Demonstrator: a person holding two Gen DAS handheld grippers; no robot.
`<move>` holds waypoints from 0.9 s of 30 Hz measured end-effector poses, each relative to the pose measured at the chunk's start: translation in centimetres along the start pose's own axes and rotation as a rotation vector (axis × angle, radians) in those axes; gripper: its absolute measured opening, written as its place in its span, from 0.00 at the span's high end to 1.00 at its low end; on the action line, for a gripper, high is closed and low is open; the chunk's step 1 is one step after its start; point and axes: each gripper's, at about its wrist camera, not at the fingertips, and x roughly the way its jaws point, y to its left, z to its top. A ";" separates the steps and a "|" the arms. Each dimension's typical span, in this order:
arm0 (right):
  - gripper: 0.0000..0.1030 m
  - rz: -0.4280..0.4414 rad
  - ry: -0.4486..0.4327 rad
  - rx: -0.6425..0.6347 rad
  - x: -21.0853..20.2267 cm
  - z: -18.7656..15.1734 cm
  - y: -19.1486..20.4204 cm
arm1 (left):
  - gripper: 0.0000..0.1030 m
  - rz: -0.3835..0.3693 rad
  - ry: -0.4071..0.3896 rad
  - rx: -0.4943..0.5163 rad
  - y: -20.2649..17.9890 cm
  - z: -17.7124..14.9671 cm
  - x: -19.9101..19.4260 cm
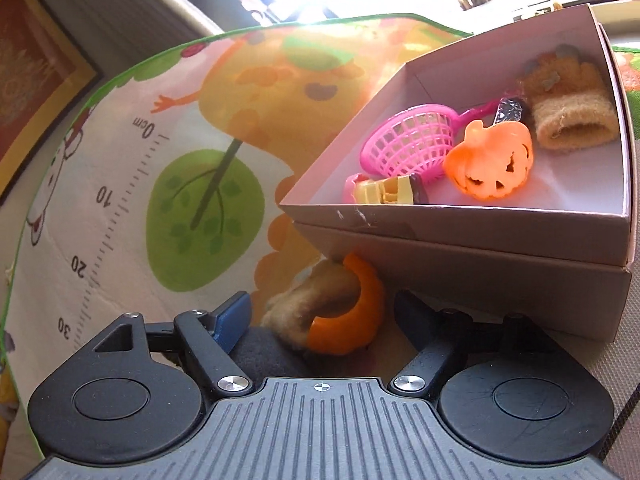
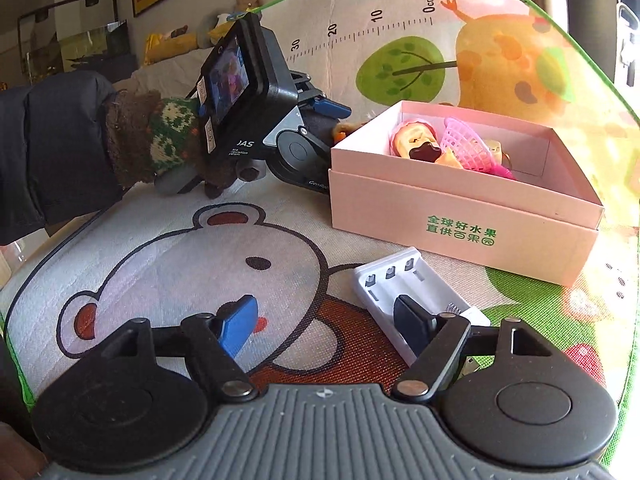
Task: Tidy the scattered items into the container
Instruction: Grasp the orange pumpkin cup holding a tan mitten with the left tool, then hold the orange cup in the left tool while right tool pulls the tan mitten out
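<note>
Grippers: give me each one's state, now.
Left gripper: open, around a plush toy with an orange ring beside the pink box.
Right gripper: open, empty, above the white battery charger.

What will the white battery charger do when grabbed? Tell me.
Probably stiff and light: the white battery charger looks like an empty plastic shell. Lying flat on the mat, it shouldn't roll; smooth sides might slip.

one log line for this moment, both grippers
left hand-held gripper: open around plush toy beside pink box | right hand-held gripper: open, over white battery charger on mat
</note>
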 end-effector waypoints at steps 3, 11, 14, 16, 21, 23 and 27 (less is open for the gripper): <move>0.25 -0.006 -0.001 0.006 0.0 0.0 -0.1 | 0.48 -0.017 0.017 0.008 -0.4 0.1 0.1; 0.23 -0.048 -0.003 0.030 0.0 -0.1 -0.5 | 0.54 -0.046 0.058 -0.116 -1.3 -0.9 -6.1; 0.19 -0.061 0.016 -0.033 0.2 -0.2 0.5 | 0.54 -0.081 0.086 -0.242 -1.7 -1.3 -10.5; 0.19 -0.071 0.014 -0.091 0.0 -0.5 1.4 | 0.55 -0.151 0.118 -0.378 -2.0 -1.6 -13.1; 0.17 0.000 0.049 -0.183 -1.7 -1.9 2.8 | 0.48 -0.267 0.095 -0.491 -4.5 -2.1 -18.9; 0.17 0.020 0.057 -0.197 -2.8 -2.5 3.1 | 0.43 -0.276 0.074 -0.492 -5.4 -2.2 -20.7; 0.17 -0.113 0.023 -0.192 -4.4 -3.0 2.9 | 0.21 -0.219 0.082 -0.535 -5.2 -2.6 -22.1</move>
